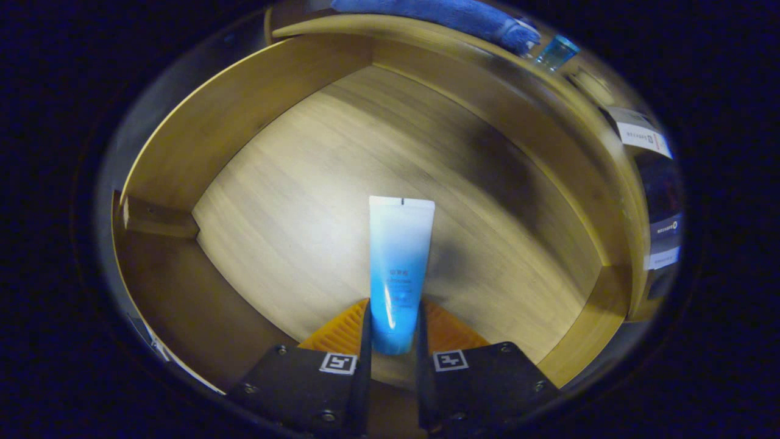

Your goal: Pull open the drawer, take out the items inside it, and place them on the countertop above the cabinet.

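Your tool [393,341] has its two fingers closed in on a tube [399,268], one pressing each side of the lower end, so the tube is clamped between them. You hold the tube with its flat crimped end pointing away from the fingers, out over the drawer floor. It is white at that far end and shades to blue near the grip, with small print on its face too blurred to read.

Below and ahead of the fingers you see the open drawer [201,128], a wooden box with pale floor and raised walls all round. Whether the tube is touching the floor or lifted off it, you cannot tell.

Beyond the far wall lies the counter [390,27], with a blue cloth [451,15] on it and a small blue-green bottle [556,52] just beside the cloth.
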Demonstrator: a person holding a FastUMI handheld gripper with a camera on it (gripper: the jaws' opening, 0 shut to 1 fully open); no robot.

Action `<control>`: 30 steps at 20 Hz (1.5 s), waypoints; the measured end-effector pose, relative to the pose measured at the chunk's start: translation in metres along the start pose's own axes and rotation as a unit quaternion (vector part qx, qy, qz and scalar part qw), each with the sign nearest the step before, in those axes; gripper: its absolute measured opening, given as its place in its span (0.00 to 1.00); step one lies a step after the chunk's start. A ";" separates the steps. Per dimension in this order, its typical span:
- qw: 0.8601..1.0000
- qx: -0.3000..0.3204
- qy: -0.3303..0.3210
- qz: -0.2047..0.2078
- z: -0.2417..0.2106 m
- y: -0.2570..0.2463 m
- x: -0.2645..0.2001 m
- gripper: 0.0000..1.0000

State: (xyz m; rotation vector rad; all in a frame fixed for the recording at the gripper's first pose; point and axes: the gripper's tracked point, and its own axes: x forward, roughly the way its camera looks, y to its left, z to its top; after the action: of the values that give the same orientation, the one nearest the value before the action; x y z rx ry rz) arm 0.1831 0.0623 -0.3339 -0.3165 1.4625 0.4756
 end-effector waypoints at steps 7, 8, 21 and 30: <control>0.997 0.031 -0.074 0.014 0.009 -0.001 -0.005 0.31; 0.995 0.038 -0.087 0.017 0.012 -0.001 -0.010 0.31; 0.955 0.095 -0.278 0.052 0.069 -0.024 -0.135 0.31; 0.935 0.143 -0.322 -0.051 0.127 -0.108 -0.140 0.31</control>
State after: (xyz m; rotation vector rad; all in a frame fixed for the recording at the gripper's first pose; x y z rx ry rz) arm 0.3412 0.0136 -0.1915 0.0060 0.8499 0.2397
